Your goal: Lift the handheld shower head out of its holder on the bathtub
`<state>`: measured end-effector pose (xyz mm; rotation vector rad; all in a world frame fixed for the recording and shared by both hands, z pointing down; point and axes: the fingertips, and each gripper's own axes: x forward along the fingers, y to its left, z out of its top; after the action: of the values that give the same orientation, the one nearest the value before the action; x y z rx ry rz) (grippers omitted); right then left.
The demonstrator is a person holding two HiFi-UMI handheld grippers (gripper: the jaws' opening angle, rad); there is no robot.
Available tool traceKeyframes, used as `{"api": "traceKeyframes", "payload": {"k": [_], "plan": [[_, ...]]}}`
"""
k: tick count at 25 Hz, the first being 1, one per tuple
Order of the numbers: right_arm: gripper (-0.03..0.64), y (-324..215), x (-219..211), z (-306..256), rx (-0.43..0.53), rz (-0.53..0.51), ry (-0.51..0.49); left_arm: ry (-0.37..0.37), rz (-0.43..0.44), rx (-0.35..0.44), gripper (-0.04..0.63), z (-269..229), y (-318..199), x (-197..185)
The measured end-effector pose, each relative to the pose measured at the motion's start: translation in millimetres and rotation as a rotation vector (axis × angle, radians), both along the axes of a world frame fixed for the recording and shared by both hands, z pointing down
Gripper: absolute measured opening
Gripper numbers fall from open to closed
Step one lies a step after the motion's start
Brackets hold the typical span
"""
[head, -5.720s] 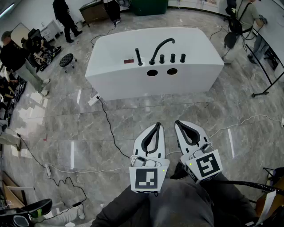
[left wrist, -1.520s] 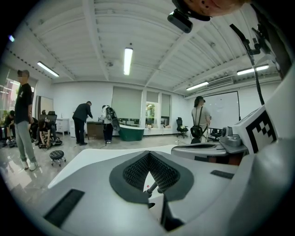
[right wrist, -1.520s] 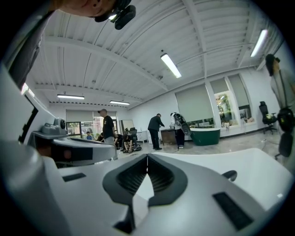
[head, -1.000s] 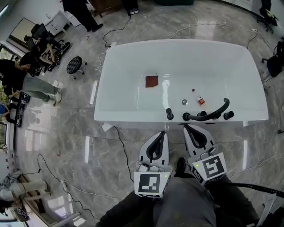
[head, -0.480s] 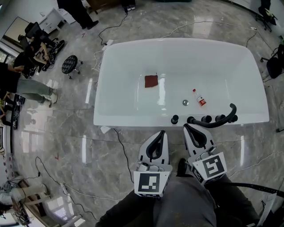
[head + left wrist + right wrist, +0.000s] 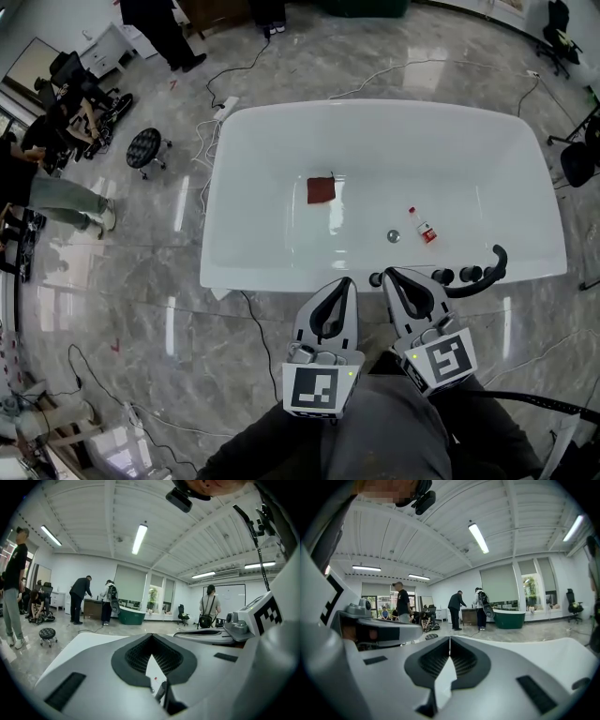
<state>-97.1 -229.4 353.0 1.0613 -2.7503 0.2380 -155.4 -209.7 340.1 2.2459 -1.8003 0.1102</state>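
My left gripper (image 6: 343, 281) has its jaws pressed together at the tips with nothing between them, and my right gripper (image 6: 388, 274) is just as tightly closed and empty. Both point at the near rim of the white bathtub (image 6: 281, 270), side by side. The handheld shower head (image 6: 375, 278) is a black piece standing in its holder on that rim. From the head view it sits between my two gripper tips, just beside the right one, and neither gripper grips it. To its right along the rim is a row of black knobs (image 6: 466, 274), and then the curved black spout (image 6: 494, 262). Inside the tub lie a dark red cloth (image 6: 321, 189), a small bottle with a red cap (image 6: 423, 228) and the drain (image 6: 394, 236). Grey marble floor (image 6: 141, 281) surrounds the tub, with a round black stool (image 6: 145, 147) well off to the left.
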Motion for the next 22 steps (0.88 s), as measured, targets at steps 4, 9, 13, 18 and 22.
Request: {"api": "traceKeyframes", "payload": {"k": [4, 9, 13, 18, 22], "plan": [[0.005, -9.5, -8.6, 18.2, -0.021, 0.01, 0.009, 0.003, -0.001, -0.04, 0.003, 19.0, -9.7, -12.3], [0.005, -24.7, -11.5, 34.2, -0.052, 0.003, -0.008, -0.032, 0.016, -0.078, 0.003, 34.0, -24.3, -12.5], [0.005, -33.2, -11.8, 39.9, -0.075, -0.037, -0.021, -0.05, -0.008, -0.092, 0.003, 35.4, -35.5, -14.6], [0.005, -43.6, 1.8, 37.9, -0.074, -0.032, -0.048, -0.079, 0.012, -0.092, 0.003, 31.8, -49.0, -3.0], [0.017, -43.3, 1.5, 48.4, -0.075, -0.029, -0.046, -0.078, 0.024, -0.094, 0.003, 40.7, -50.0, 1.2]]}}
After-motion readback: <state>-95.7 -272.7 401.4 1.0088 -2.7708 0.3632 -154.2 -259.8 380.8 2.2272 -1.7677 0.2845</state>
